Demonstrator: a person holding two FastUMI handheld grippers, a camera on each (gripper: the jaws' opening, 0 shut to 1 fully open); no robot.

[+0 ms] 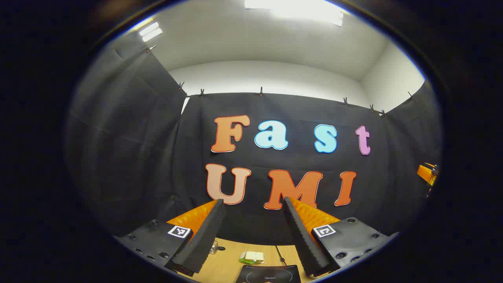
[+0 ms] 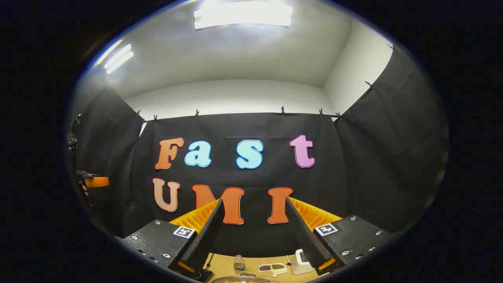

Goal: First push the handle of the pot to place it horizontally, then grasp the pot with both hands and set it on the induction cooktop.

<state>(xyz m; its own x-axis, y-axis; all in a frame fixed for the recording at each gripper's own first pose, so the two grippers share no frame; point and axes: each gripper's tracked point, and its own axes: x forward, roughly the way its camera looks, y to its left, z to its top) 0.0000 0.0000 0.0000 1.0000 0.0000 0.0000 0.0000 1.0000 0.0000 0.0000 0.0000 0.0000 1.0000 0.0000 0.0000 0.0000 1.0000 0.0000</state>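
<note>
both hand-held grippers spread; small jar [image 2: 239, 263] and divided dish [image 2: 272, 269] of grains stand apart.

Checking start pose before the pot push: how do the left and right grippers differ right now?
The left gripper has the induction cooktop on the table below its fingers; the right gripper has a small jar, a divided dish and a white device below its own. The pot rim shows under the right gripper. Shared: both are open, hold nothing, raised above the table and aimed at the back wall.
</note>
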